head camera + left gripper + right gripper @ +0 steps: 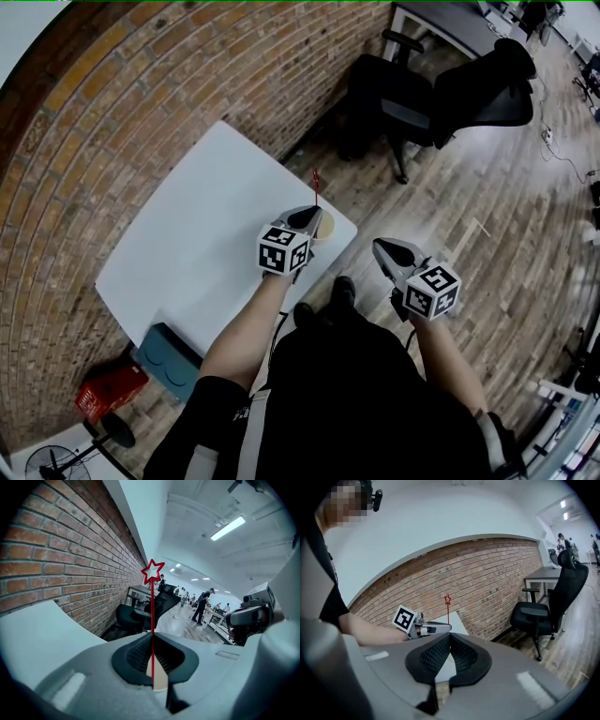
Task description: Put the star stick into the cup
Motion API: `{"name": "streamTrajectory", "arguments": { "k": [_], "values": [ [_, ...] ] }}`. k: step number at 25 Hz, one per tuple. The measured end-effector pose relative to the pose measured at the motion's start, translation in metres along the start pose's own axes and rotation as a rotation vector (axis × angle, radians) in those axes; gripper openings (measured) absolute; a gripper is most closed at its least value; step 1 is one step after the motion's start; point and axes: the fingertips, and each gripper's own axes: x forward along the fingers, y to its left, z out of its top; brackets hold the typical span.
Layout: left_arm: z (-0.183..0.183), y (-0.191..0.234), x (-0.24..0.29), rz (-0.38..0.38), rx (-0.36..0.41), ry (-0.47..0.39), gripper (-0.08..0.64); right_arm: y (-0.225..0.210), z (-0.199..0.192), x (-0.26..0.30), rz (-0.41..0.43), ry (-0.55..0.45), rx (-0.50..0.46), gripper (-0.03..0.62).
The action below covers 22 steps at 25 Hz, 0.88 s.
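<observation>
No legible txt, labels or nos.; print on red box (111, 392) too small to read.

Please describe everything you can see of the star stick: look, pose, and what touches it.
The star stick is a thin, straight red rod, plastic by its look, topped with a small open star outline. It stands upright, star end up. The left gripper is shut on its lower part, jaws pressing from both sides. Its lower end hangs over a tan cup at the white table's corner; whether it touches the cup is unclear.
</observation>
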Motion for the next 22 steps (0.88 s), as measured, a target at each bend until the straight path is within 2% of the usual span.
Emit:
{"name": "streamTrajectory", "arguments": {
  "k": [22],
  "values": [
    [-0.028, 0.013, 0.002, 0.010, 0.014, 0.104, 0.029, -0.005, -0.007, -0.003, -0.017, -0.009, 0.046, 0.000]
  ]
}}
